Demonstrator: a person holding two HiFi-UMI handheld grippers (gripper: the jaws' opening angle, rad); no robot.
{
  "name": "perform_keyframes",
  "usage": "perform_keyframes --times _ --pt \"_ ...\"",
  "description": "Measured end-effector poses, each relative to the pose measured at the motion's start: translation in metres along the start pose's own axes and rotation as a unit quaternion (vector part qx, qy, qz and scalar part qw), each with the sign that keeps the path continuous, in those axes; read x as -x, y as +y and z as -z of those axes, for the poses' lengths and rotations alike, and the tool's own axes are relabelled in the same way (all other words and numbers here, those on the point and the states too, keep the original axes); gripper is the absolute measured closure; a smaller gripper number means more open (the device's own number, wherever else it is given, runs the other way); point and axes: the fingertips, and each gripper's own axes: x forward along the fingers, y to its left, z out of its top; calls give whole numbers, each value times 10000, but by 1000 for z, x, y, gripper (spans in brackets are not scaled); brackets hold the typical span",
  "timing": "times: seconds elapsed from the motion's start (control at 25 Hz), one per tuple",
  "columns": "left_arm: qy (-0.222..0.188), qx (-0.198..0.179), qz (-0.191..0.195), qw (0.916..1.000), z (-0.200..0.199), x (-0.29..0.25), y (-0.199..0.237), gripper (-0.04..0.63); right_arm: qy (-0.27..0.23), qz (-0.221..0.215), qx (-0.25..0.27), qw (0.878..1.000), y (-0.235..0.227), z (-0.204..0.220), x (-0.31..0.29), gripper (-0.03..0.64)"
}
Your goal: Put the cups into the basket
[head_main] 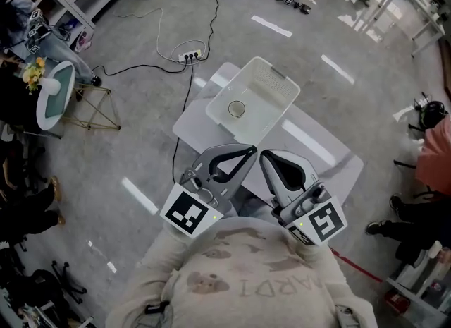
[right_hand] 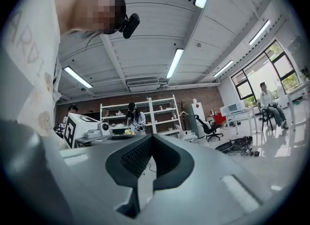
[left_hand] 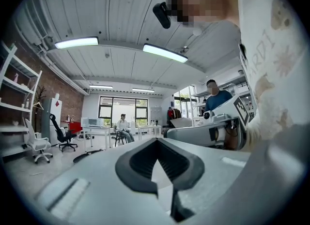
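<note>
A white plastic basket (head_main: 278, 83) stands on the small white table (head_main: 320, 147) ahead of me. One pale cup (head_main: 237, 108) lies inside it on the bottom. My left gripper (head_main: 250, 152) and right gripper (head_main: 263, 157) are held side by side close to my chest, short of the table's near edge, tips toward the basket. Both are shut with nothing between the pads. In the left gripper view the left gripper (left_hand: 157, 144) points out into the room, and in the right gripper view the right gripper (right_hand: 151, 139) does too. Neither gripper view shows cup or basket.
A power strip (head_main: 189, 56) with a black cable lies on the floor beyond the table. A round side table with flowers (head_main: 55, 97) stands at the left. White desks stand at the upper right. People sit along the left and right edges.
</note>
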Motion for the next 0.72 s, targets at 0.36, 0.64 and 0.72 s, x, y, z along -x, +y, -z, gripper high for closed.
perform_keyframes --times 0.36,0.64,0.72 --pt "-59 -54 -180 9998 -14 4 -9 595 -168 -136 121 9997 7 -15 9 594" --pt "-170 -67 -366 9992 -24 11 -23 595 -224 -297 173 9992 21 -19 23 594" --pt "-192 -65 -391 9990 -27 14 -29 595 -212 -336 179 9991 27 -20 28 594"
